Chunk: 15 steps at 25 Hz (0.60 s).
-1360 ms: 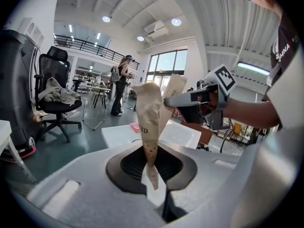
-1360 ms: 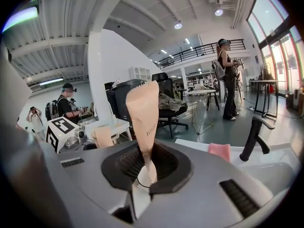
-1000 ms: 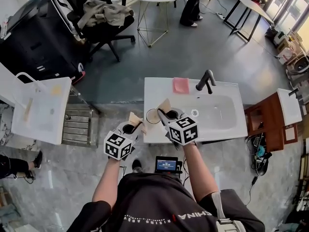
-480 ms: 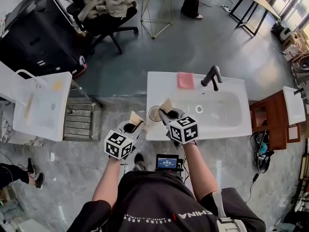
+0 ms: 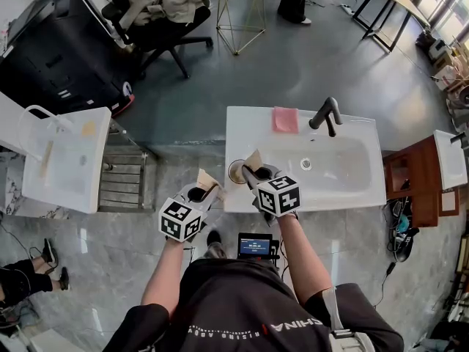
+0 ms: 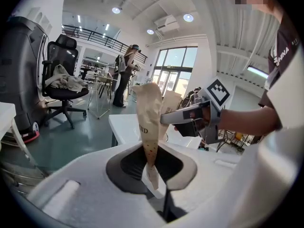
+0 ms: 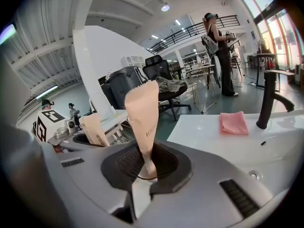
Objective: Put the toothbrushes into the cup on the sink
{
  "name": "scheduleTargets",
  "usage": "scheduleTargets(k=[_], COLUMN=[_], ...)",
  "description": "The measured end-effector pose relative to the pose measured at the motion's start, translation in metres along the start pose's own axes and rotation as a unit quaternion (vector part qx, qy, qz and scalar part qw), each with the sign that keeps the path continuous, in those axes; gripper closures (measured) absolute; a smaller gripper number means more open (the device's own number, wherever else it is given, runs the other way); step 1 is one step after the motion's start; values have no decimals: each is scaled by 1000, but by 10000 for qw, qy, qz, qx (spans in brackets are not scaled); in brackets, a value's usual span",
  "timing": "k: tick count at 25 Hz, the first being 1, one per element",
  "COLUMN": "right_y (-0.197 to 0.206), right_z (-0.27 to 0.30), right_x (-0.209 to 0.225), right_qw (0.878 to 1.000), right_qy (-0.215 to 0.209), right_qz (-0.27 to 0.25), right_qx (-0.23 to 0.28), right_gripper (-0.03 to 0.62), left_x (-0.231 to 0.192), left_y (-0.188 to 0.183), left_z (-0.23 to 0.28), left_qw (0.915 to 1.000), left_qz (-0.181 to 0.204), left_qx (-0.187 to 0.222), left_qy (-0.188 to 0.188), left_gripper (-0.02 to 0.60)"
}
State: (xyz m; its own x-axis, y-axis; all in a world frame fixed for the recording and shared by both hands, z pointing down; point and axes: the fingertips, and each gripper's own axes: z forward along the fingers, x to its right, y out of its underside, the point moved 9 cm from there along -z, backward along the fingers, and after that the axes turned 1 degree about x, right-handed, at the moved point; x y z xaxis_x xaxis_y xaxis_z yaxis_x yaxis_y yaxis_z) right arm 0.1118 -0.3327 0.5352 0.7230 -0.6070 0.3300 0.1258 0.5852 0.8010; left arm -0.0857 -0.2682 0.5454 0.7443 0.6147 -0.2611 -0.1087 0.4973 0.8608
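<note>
Each gripper holds a toothbrush in a tan paper wrapper, standing upright. My left gripper (image 5: pixel 205 190) is shut on one wrapped toothbrush (image 5: pixel 206 179) just off the sink's left front corner; in the left gripper view that toothbrush (image 6: pixel 148 122) rises between the jaws of the left gripper (image 6: pixel 152 167). My right gripper (image 5: pixel 253 174) is shut on the other wrapped toothbrush (image 5: pixel 253 160), right beside the cup (image 5: pixel 233 172) on the white sink (image 5: pixel 344 191). In the right gripper view this toothbrush (image 7: pixel 143 120) hangs over the cup's rim (image 7: pixel 142 176).
A black faucet (image 5: pixel 326 114) and a pink cloth (image 5: pixel 285 119) are at the sink's back edge. A second white sink (image 5: pixel 66 160) stands to the left and a wooden cabinet (image 5: pixel 407 182) to the right. An office chair (image 5: pixel 161 20) is further back.
My right gripper has sunk a little with its toothbrush beside the cup. The left gripper has stayed put. The head view has shifted slightly.
</note>
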Motion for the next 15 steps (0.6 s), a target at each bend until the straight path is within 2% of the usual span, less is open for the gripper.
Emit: scheduleTargets(k=[9, 15], right_y=[2, 4], right_z=[-1, -8], right_x=[5, 7], right_qw=[9999, 9997], right_qy=[145, 232], right_qz=[38, 32], right_qx=[-37, -105], right_gripper=[542, 468], left_x=[-1, 4], left_y=[0, 0], left_z=[1, 2], left_qw=[10000, 10000], left_qz=[-4, 13], left_qx=[-7, 18], left_qy=[1, 54], left_gripper=[545, 545])
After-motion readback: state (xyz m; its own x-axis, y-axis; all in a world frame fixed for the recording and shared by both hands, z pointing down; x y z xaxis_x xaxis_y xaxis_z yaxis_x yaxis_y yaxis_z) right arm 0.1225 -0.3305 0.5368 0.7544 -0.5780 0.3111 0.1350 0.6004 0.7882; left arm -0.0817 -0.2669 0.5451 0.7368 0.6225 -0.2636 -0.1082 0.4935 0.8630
